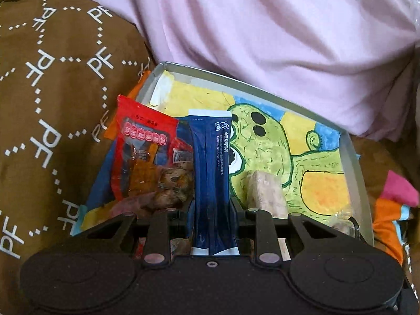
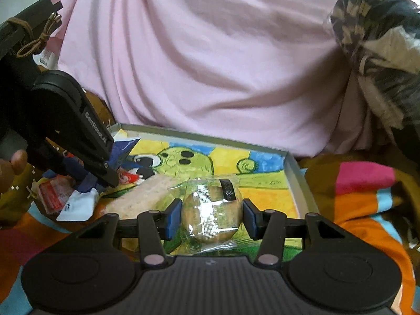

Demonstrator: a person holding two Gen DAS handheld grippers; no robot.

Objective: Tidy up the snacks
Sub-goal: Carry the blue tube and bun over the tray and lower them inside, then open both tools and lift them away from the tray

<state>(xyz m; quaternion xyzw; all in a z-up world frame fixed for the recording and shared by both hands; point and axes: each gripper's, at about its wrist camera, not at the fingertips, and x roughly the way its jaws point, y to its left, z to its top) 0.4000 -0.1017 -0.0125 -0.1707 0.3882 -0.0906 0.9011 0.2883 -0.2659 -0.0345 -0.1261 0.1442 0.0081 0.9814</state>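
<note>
Left hand-held gripper [image 1: 213, 207]: clenched on a blue sachet [image 1: 211, 173], which stands lengthwise between the pads and runs forward from the grip out over the tray.
Right hand-held gripper [image 2: 212, 219]: jaws part-way apart, grasping a round bun [image 2: 212, 211] in clear wrap; the blue pads [image 2: 173, 219] press against its two sides.
Tray [image 1: 351, 155]: shallow and grey-rimmed, lying under and ahead of both grippers, its floor covered by a bright drawing of a green figure on yellow and blue.
Red packet [image 1: 141, 152]: just left of the left gripper's sachet, leaning on the tray's left edge, upright and tilted.
Brown snack [image 1: 174, 186]: in clear wrap, between the red packet and the sachet, close to the left gripper's left pad.
Pale bar [image 1: 267, 191]: wrapped, lying on the tray just right of the left gripper; from the right wrist view it lies just left of the bun [image 2: 141, 197].
Left gripper from the right wrist view [image 2: 110, 177]: ahead and to the left of the right gripper, sachet hanging from its tip, a hand [image 2: 11, 168] behind it.
Pink cloth [image 1: 262, 31]: folded beyond the tray's far rim.
Brown cloth [image 1: 52, 78]: printed with white letters, left of the left gripper.
Striped cloth [image 2: 367, 197]: orange, pink and blue, right of the tray.
</note>
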